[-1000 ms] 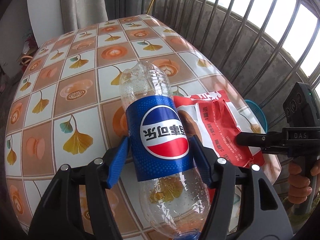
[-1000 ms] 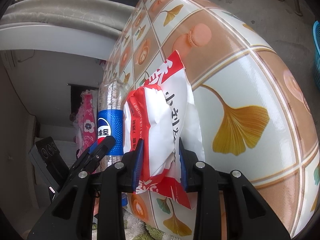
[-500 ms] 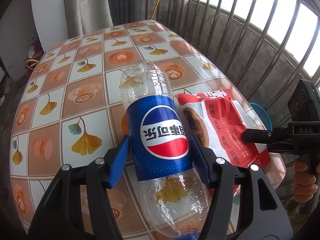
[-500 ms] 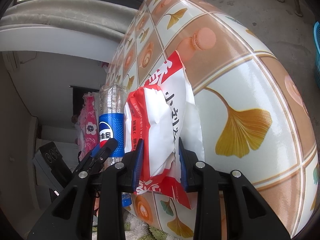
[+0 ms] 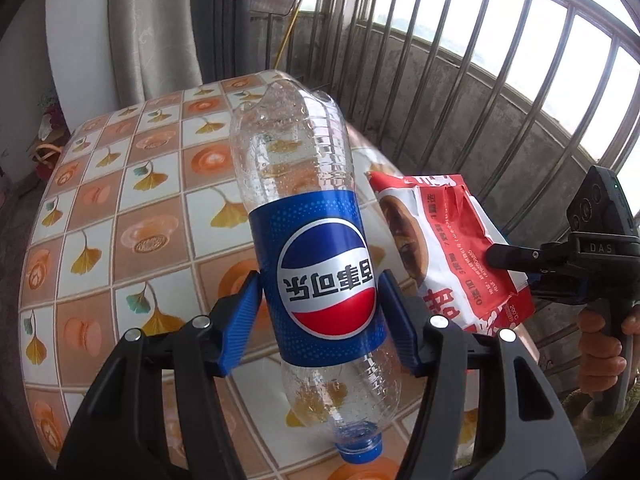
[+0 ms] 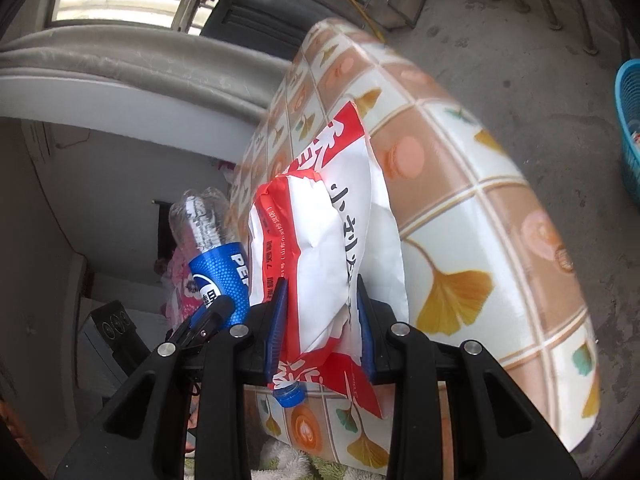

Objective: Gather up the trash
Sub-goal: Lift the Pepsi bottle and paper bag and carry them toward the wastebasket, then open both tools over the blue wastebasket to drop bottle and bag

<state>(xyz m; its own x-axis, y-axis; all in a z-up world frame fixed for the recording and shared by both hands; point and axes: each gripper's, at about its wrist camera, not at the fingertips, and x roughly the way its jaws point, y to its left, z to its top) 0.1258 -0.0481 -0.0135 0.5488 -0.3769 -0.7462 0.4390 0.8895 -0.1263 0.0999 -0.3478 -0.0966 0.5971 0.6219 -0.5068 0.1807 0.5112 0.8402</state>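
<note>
Plastic bottle [image 5: 316, 248], one (capped), one red wrapper [image 6: 320, 248], maybe empty

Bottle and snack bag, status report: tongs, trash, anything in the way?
Left tongs shut on Pepsi bottle, cap down. Right tongs shut on red snack bag. Both off the table. Blue basket on floor beyond; nothing in the way.

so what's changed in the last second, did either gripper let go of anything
No. Both loads have come up off the table: the plastic bottle in the left gripper now rises above the table's far edge, and the red snack bag in the right gripper has lifted clear with it. Unchanged: both grips, with the bottle held cap-down around its blue label and the bag pinched near its lower end.
</note>
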